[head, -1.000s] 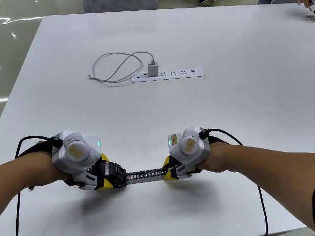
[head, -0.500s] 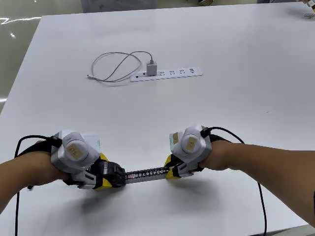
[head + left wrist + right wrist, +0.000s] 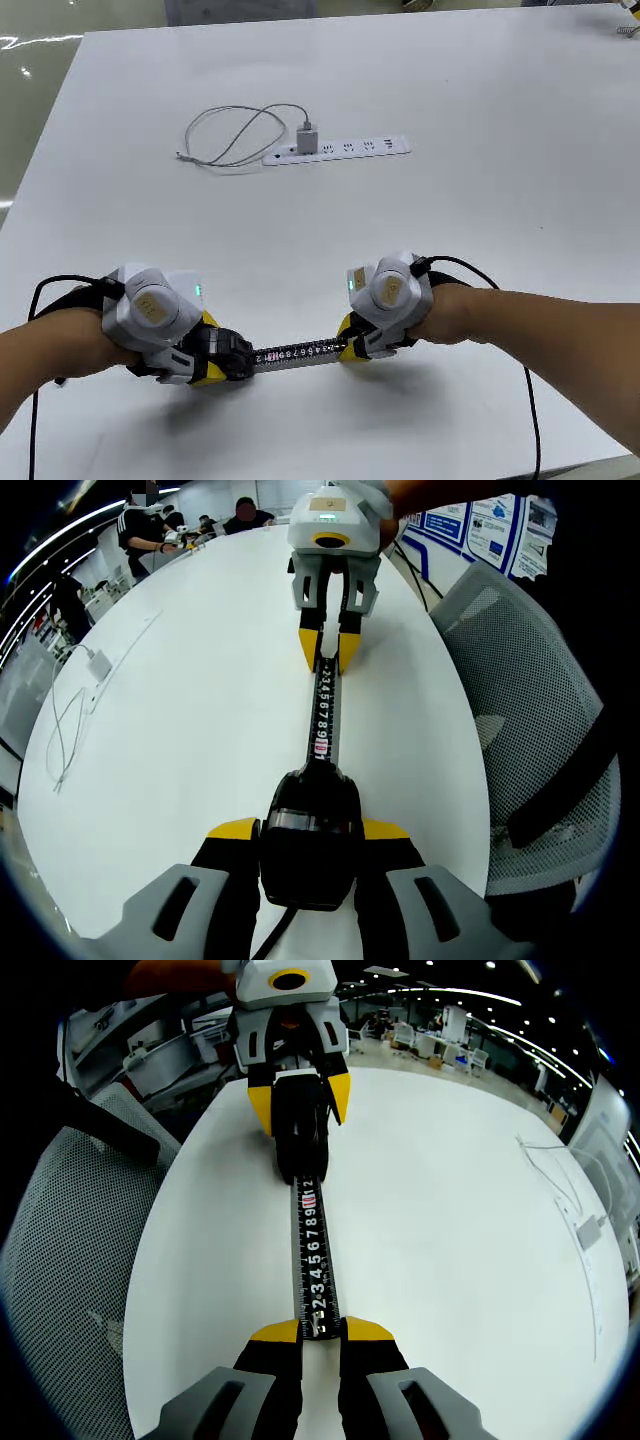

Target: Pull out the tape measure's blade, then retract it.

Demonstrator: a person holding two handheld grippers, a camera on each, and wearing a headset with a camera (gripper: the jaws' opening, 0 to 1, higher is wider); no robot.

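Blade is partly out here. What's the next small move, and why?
Probably draw the right tongs a little farther from the left tongs, straight along the blade. The left tongs are shut on the black case, the right ones pinch the blade's tip, and only a short run of numbers, up to about 12, is out, so the pull looks unfinished.

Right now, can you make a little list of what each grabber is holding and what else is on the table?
left gripper: shut on the tape measure case
right gripper: shut on the blade tip
blade: partly pulled out, straight between the grippers
table: white, with a power strip, charger and cable
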